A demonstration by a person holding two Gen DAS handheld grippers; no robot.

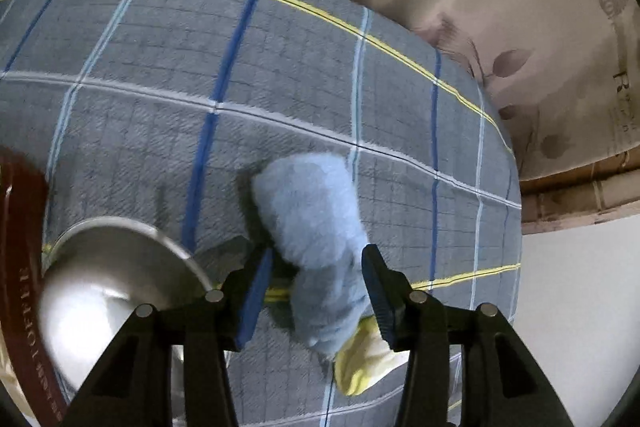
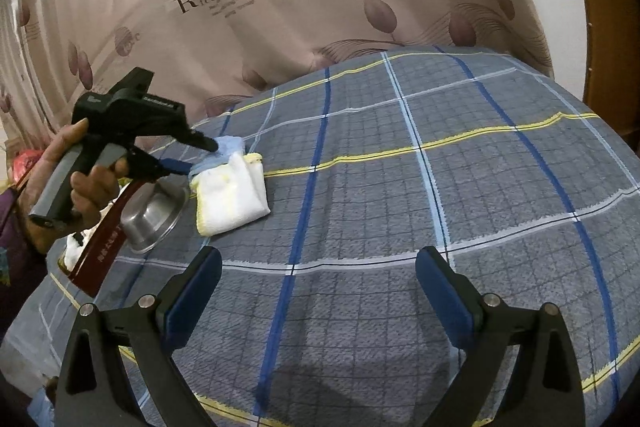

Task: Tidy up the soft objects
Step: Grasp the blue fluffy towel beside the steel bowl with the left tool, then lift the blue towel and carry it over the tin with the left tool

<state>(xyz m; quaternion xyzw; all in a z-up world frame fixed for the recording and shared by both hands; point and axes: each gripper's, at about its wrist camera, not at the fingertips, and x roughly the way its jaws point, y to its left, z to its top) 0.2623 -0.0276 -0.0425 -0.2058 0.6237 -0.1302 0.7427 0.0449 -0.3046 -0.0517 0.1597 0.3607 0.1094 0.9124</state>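
A fluffy light-blue cloth [image 1: 316,227] lies on the grey plaid bedcover [image 1: 160,99], with a white and yellow cloth [image 1: 362,359] under its near end. My left gripper [image 1: 318,259] is open, its blue pads on either side of the blue cloth without squeezing it. In the right wrist view the left gripper [image 2: 200,157] hovers at the blue cloth [image 2: 228,147], which rests on the folded white cloth [image 2: 232,191]. My right gripper [image 2: 318,267] is open and empty above the bedcover [image 2: 440,167].
A steel bowl [image 1: 116,287] sits left of the cloths, also in the right wrist view [image 2: 154,213]. A dark red box [image 2: 100,247] stands beside it. A pink patterned curtain [image 2: 280,7] hangs behind the bed. A wooden frame [image 2: 600,7] is at right.
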